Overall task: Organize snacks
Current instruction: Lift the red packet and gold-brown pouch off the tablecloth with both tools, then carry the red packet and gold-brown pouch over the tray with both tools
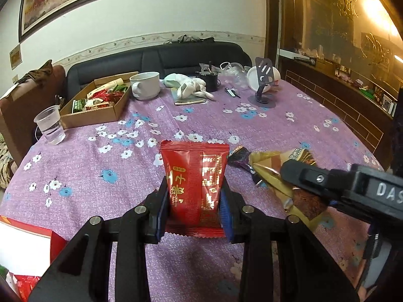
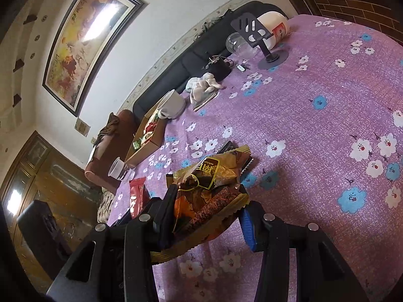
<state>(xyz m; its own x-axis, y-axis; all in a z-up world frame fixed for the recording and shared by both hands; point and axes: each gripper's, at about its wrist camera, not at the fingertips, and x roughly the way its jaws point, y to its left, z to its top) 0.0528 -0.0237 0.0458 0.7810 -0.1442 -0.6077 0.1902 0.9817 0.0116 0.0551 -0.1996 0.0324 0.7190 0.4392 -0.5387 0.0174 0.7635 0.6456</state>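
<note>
At the lower centre of the left wrist view, we hold a red foil snack packet with gold lettering (image 1: 195, 183) upright between the blue pads of the left gripper (image 1: 194, 211), whose jaws are nearly closed and pinch the packet's lower half, just above its crimped bottom seam. We judge it light, puffy and crinkly: the film looks slick, so a grip low on the flat body, as now, seems safer than on the thin crimped edge, and hard squeezing could crush what is inside.

At the lower centre of the right wrist view, the right gripper (image 2: 205, 216) has its jaws partly closed on a gold and brown foil snack bag (image 2: 211, 188), tilted and lifted off the purple flowered tablecloth (image 2: 314, 130) on the table. One pad presses the bag's left side; the blue pad on the right seems to meet only its crumpled edge, so we cannot say how firm that hold is. This bag looks soft, wide and loosely filled, likely to sag or slip.

In the upper left of the left wrist view, an open brown cardboard box (image 1: 100, 110) already holds assorted snacks, well apart from both packets; we take it as the likely destination.
</note>
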